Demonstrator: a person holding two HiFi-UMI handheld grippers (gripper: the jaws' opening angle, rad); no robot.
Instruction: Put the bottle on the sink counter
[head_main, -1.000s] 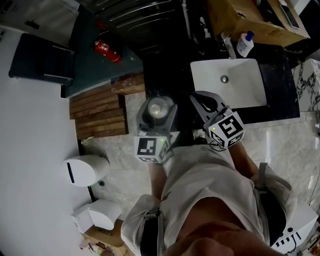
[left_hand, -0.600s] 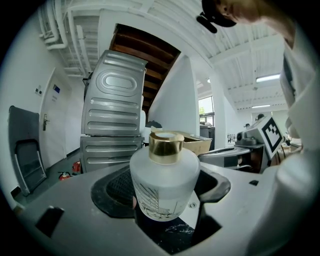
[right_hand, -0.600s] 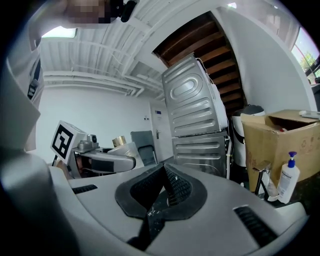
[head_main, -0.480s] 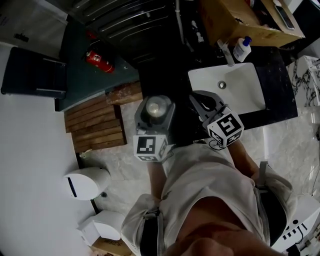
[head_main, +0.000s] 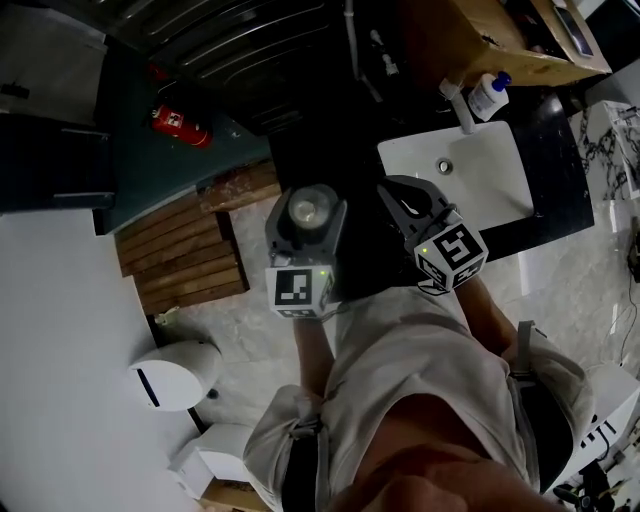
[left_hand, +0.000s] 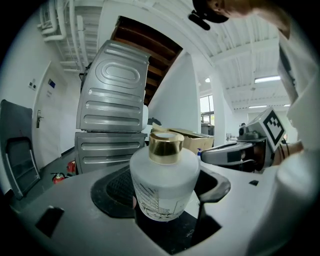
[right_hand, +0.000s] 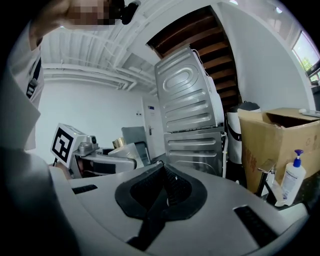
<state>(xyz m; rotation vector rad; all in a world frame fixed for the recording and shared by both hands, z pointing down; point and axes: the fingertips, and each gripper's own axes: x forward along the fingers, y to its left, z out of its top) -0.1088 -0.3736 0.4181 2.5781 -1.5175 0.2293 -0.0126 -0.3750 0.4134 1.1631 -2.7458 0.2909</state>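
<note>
Left tongs (head_main: 307, 213) are clamping the bottle (left_hand: 165, 182); right tongs (right_hand: 162, 192) are resting closed, empty; placing on table (head_main: 555, 150), upper right, is pending.

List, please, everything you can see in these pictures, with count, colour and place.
bottle: one, frosted white, gold cap, held by the left gripper
counter: one, black, around the sink
sink: one, white, set in the counter
pump bottle: one, white, blue top, behind the sink
cardboard box: one, brown, beside the pump bottle
fire extinguisher: one, red, on the floor
slatted mat: one, brown, on the floor
left gripper: one, grey, shut on the bottle
right gripper: one, grey, shut, empty
</note>
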